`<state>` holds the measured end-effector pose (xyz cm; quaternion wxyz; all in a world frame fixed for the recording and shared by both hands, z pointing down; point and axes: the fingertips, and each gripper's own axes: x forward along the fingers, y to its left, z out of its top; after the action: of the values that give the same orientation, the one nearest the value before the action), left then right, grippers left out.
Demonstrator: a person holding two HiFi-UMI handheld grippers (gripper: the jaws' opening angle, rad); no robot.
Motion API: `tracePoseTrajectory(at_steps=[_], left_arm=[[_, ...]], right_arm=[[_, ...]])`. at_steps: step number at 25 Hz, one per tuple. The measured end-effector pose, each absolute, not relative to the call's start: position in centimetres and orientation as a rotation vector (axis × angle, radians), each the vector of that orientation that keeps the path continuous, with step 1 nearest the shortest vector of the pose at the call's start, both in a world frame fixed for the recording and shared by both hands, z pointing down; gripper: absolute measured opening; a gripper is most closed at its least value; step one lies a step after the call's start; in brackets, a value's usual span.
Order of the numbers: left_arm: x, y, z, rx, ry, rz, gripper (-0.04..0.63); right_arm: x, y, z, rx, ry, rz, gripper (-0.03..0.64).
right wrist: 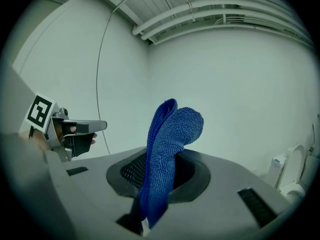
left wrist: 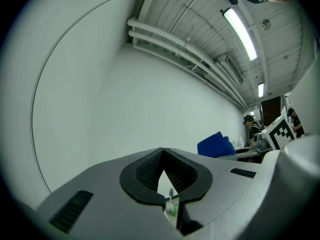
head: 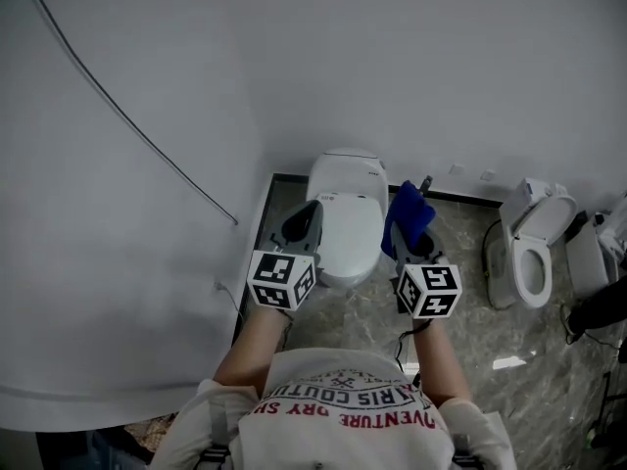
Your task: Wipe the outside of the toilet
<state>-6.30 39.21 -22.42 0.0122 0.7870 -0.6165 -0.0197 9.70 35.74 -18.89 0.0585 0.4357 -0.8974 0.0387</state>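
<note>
A white toilet (head: 345, 218) with its lid down stands against the wall, below me. My left gripper (head: 312, 210) hovers by the toilet's left side; its jaws are shut with nothing between them (left wrist: 162, 154), and it points up at the wall. My right gripper (head: 411, 229) is held at the toilet's right side, shut on a folded blue cloth (head: 407, 211). The cloth (right wrist: 167, 151) sticks up out of the jaws. I cannot tell whether either gripper touches the toilet. The blue cloth (left wrist: 216, 145) also shows in the left gripper view.
A second white toilet (head: 534, 245) with its seat up stands to the right on the marbled floor (head: 460, 306). A curved white wall (head: 118, 213) with a thin cable (head: 118, 111) closes in on the left. People stand far off (left wrist: 252, 126).
</note>
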Motion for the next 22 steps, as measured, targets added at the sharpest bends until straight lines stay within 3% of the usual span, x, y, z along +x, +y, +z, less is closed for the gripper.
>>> tracePoseTrajectory(at_steps=[5,22], left_arm=[[-6.1,40.5,-25.3,2.477,-1.965,-0.082,0.006],[-5.5,40.1,-23.1,2.496,-1.941,-0.023,0.006]], right_arm=[[10.0,36.7,-20.7,1.298,-2.728,0.051,0.077],[9.9,36.8,-17.6,1.303,-2.665,0.082,0.077]])
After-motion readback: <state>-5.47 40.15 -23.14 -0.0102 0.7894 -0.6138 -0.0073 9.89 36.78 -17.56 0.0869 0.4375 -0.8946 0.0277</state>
